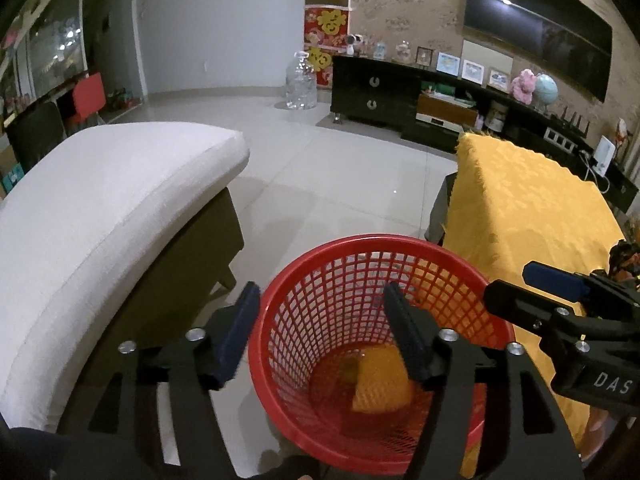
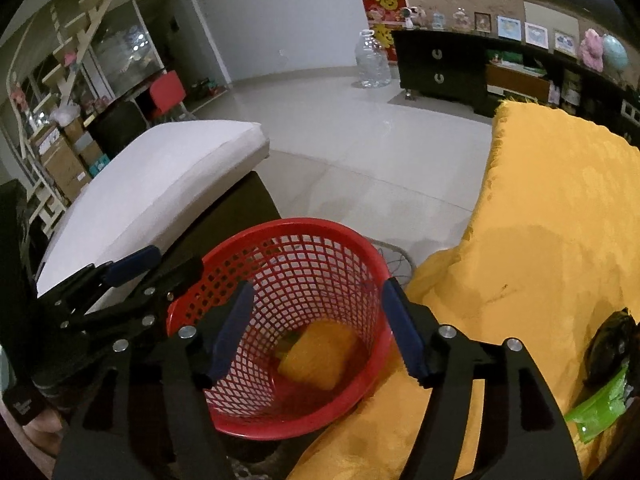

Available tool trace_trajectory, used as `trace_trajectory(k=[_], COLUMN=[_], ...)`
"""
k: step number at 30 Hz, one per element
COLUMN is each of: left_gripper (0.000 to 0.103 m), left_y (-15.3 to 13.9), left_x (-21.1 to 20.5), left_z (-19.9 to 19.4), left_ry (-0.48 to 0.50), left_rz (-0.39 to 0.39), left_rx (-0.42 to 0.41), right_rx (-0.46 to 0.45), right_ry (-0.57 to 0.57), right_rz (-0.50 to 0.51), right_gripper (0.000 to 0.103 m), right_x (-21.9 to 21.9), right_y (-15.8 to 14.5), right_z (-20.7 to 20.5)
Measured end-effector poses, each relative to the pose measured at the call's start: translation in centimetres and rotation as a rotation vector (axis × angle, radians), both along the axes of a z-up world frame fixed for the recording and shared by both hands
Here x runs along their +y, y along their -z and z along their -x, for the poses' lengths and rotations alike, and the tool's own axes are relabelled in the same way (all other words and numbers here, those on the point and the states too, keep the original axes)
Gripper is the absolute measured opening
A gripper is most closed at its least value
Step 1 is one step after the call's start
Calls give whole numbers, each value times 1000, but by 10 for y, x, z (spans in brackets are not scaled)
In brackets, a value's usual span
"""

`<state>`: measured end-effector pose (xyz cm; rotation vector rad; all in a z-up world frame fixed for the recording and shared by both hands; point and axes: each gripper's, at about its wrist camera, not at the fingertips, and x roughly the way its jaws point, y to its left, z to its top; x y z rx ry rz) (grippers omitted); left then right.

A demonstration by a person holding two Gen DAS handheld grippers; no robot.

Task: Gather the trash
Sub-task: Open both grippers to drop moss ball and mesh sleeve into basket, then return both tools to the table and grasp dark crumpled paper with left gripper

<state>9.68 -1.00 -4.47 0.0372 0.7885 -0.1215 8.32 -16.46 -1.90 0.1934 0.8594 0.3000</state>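
Observation:
A red mesh basket (image 1: 400,252) stands on the floor between a white ottoman and a yellow-covered table; it also shows in the right wrist view (image 2: 304,228). A yellow-orange item (image 1: 382,384) lies at its bottom, seen too in the right wrist view (image 2: 320,354). My left gripper (image 1: 320,304) is open and empty, hovering over the basket's near rim. My right gripper (image 2: 316,300) is open and empty above the basket. A green wrapper (image 2: 600,404) and a dark object (image 2: 612,344) lie on the yellow cloth at the right.
A white cushioned ottoman (image 1: 104,200) stands left of the basket. The yellow cloth (image 2: 540,216) covers the table on the right. A black TV cabinet (image 1: 376,88) and a clear water jug (image 1: 301,82) stand at the far wall across the tiled floor.

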Motion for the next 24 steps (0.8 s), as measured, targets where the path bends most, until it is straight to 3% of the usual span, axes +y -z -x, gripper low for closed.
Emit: trace_trajectory(k=[9,12,24], left_gripper=[84,84,85], left_y=[-14,-18,-25], left_x=[11,9,-13], left_z=[5,8,16], left_ry=[-61,-45,11], left_rz=[69,72,74], left_rx=[-45,-61,-82], right_rx=[-63,-94,-149], right_ry=[35,51,167], right_rz=[39,52,89], right_gripper=[70,75,76], right_x=[-9,-14,-64], right_y=[-12,-18,-39], right_z=[10,17,47])
